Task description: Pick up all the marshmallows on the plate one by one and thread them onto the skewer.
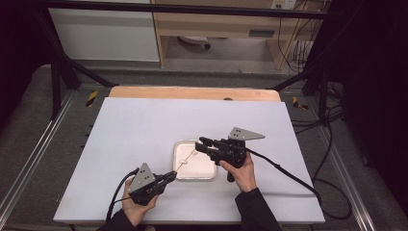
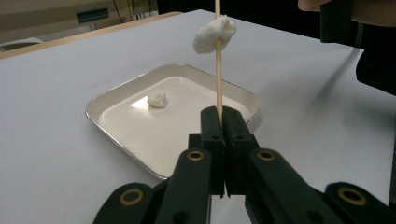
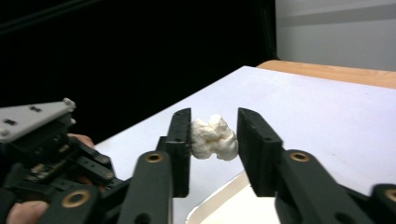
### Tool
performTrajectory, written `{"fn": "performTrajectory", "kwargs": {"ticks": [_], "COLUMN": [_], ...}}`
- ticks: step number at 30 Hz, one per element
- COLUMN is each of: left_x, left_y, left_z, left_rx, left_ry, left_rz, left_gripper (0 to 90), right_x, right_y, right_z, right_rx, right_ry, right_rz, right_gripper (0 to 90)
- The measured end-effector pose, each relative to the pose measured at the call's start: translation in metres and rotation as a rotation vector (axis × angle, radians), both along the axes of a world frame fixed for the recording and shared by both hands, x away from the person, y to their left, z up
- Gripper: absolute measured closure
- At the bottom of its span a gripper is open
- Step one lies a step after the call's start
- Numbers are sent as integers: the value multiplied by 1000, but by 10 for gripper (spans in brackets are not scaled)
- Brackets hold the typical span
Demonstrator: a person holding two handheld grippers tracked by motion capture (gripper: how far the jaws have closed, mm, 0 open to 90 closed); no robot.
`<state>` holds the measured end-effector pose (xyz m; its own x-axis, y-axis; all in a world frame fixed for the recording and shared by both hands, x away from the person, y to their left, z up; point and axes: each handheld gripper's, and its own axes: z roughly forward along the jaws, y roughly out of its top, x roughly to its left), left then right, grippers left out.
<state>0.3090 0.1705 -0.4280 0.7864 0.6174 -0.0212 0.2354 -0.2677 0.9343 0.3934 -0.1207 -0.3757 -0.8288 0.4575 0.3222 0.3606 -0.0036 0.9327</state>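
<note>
White tabletop (image 1: 144, 130), dark room beyond; shallow white tray (image 1: 208, 172) at frame centre in high view. We note left gripper (image 2: 223, 114) clamped tight on thin wooden skewer (image 2: 217, 79), long axis rising toward top of left gripper view. White lump (image 3: 214, 137) impaled near skewer's far end. Right gripper (image 3: 214, 140) straddles that lump, jaws parted, left pad touching or nearly so; squeeze uncertain. Second lump (image 2: 157, 99) lies in tray. We judge coming pull must run along skewer axis.
</note>
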Motion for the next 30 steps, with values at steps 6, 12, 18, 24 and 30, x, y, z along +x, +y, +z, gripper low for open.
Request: {"fn": "performTrajectory", "kwargs": {"ticks": [6,12,18,24,30], "left_x": [0,0,-1,-1,0], "left_y": [0,0,-2,-5,-9], "left_z": [0,0,0,-2,-4], "left_rx": [4,5,41,84,141], "left_ry": [-7,-14,-34,-29,-11], "left_rz": [-4,-16,-32,-29,-31], "left_gripper": [886,886,887,887,887], "right_x": [-1,1,1,0,-2], "right_y": [-6,-7,-7,-3,0], "right_z": [8,9,9,4,-1], "right_rx": [17,35,24,25,-6], "right_ry": [6,22,50,83,103], "right_rz": [12,25,68,113,133], "right_gripper": [749,754,763,789,802]}}
